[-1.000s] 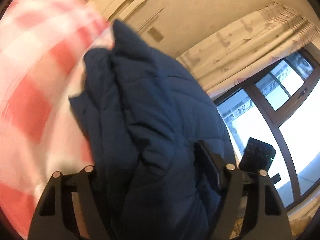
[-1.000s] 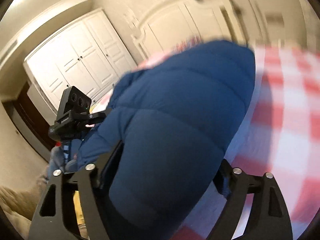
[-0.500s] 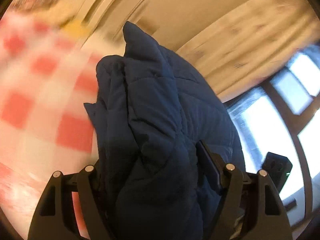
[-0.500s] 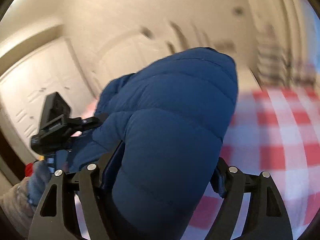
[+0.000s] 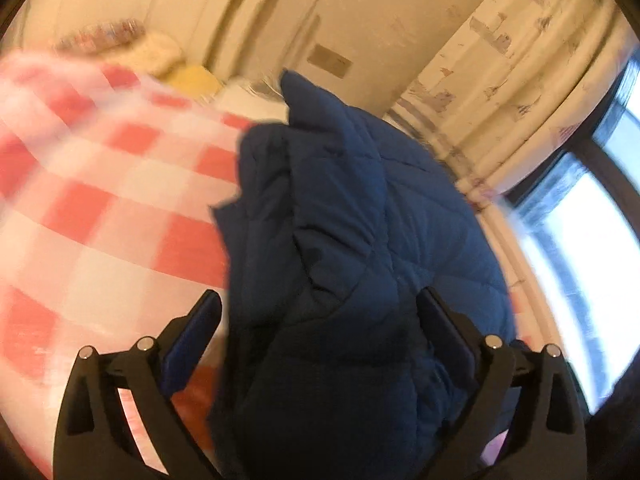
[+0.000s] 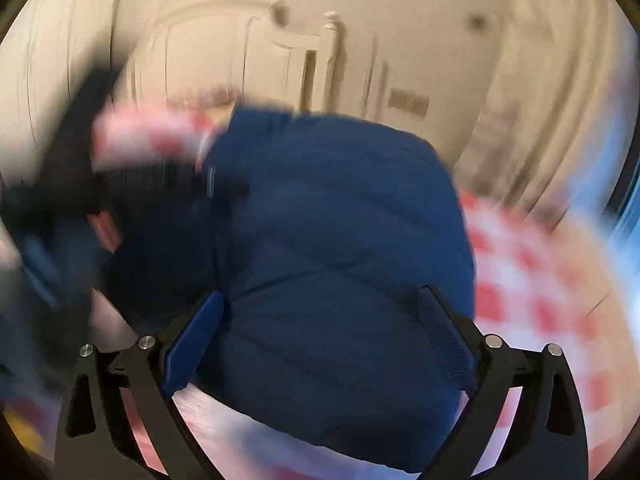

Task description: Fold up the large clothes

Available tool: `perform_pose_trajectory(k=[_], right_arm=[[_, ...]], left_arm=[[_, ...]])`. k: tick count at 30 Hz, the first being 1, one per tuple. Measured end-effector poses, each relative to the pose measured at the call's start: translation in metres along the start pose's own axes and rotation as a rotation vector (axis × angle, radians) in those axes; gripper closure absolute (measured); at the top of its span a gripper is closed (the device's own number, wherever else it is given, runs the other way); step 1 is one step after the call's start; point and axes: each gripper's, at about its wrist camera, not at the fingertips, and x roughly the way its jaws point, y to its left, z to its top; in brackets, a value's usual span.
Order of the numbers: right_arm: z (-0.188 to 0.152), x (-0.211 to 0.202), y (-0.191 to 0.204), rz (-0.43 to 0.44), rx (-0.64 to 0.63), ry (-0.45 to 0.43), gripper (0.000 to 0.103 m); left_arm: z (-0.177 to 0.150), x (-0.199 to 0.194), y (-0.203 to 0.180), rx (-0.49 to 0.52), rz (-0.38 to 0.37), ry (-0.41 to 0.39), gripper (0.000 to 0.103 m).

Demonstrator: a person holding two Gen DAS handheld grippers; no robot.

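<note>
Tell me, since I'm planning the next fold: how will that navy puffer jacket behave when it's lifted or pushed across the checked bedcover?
The navy puffer jacket bulges in quilted, creased folds, so it likely flops and springs back rather than holding a crease. Its padding suggests it is light for its bulk. The smooth-looking shell may slip from the pads.

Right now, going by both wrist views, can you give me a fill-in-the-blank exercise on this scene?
1. The quilted jacket is dark ___.
2. The checked cloth behind it has white and ___ squares.
3. In the left wrist view, the curtain hangs beside a bright ___.
Missing words: blue; red; window.
</note>
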Motion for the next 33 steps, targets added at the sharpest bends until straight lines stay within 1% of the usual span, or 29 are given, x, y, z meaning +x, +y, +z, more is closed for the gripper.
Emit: perform_pose_trajectory(k=[1, 2, 3, 4, 5, 6, 8, 9, 10, 12, 13, 14, 15, 16, 18, 21, 23, 27, 33], right_arm=[[0.000, -0.004, -0.004, 0.019, 0.021, 0.016, 0.010], [0.001, -0.013, -0.008, 0.039, 0.039, 0.029, 0.010], [0.003, -0.027, -0.014, 0.063, 0.059, 0.032, 0.010], [0.005, -0.041, -0.017, 0.075, 0.071, 0.015, 0.010], [0.003, -0.059, -0.020, 0.075, 0.084, -0.022, 0.010], [0.001, -0.085, -0.027, 0.065, 0.105, -0.085, 0.008], [0.003, -0.124, -0.034, 0.040, 0.146, -0.181, 0.006], [0.004, -0.147, -0.041, 0.018, 0.178, -0.238, 0.006], [0.004, -0.162, -0.043, 0.004, 0.196, -0.268, 0.004], [0.005, -0.185, -0.049, -0.027, 0.236, -0.298, 0.004], [0.003, -0.189, -0.051, -0.041, 0.252, -0.290, 0.004], [0.000, -0.192, -0.050, -0.056, 0.266, -0.276, 0.004], [-0.003, -0.195, -0.047, -0.064, 0.271, -0.265, 0.004], [-0.007, -0.191, -0.051, -0.063, 0.270, -0.264, 0.004], [-0.016, -0.188, -0.048, -0.068, 0.278, -0.257, 0.004], [-0.025, -0.185, -0.048, -0.051, 0.286, -0.229, 0.004], [-0.030, -0.184, -0.043, -0.050, 0.278, -0.217, 0.004], [-0.036, -0.182, -0.042, -0.048, 0.286, -0.202, 0.004], [-0.036, -0.182, -0.042, -0.039, 0.298, -0.201, 0.004]], left_arm=[[0.002, -0.013, -0.009, 0.043, 0.080, -0.032, 0.006], [0.004, -0.024, -0.015, 0.073, 0.122, -0.058, 0.005], [0.005, -0.048, -0.024, 0.126, 0.168, -0.120, 0.005], [0.005, -0.066, -0.030, 0.162, 0.197, -0.169, 0.003], [0.004, -0.088, -0.038, 0.199, 0.232, -0.234, 0.002], [0.003, -0.118, -0.049, 0.237, 0.270, -0.321, 0.002], [0.002, -0.159, -0.065, 0.255, 0.314, -0.426, 0.002], [0.000, -0.179, -0.071, 0.250, 0.342, -0.476, 0.002], [-0.005, -0.204, -0.079, 0.234, 0.384, -0.541, 0.002], [-0.019, -0.239, -0.087, 0.206, 0.420, -0.635, 0.002], [-0.023, -0.247, -0.091, 0.210, 0.410, -0.651, 0.002], [-0.030, -0.255, -0.094, 0.225, 0.391, -0.653, 0.002], [-0.037, -0.258, -0.098, 0.244, 0.381, -0.635, 0.002], [-0.044, -0.259, -0.102, 0.257, 0.384, -0.617, 0.002], [-0.058, -0.254, -0.108, 0.282, 0.396, -0.580, 0.002], [-0.081, -0.239, -0.112, 0.317, 0.376, -0.511, 0.002], [-0.091, -0.228, -0.114, 0.326, 0.382, -0.493, 0.002], [-0.104, -0.208, -0.116, 0.342, 0.386, -0.442, 0.002], [-0.111, -0.201, -0.115, 0.345, 0.378, -0.421, 0.002]])
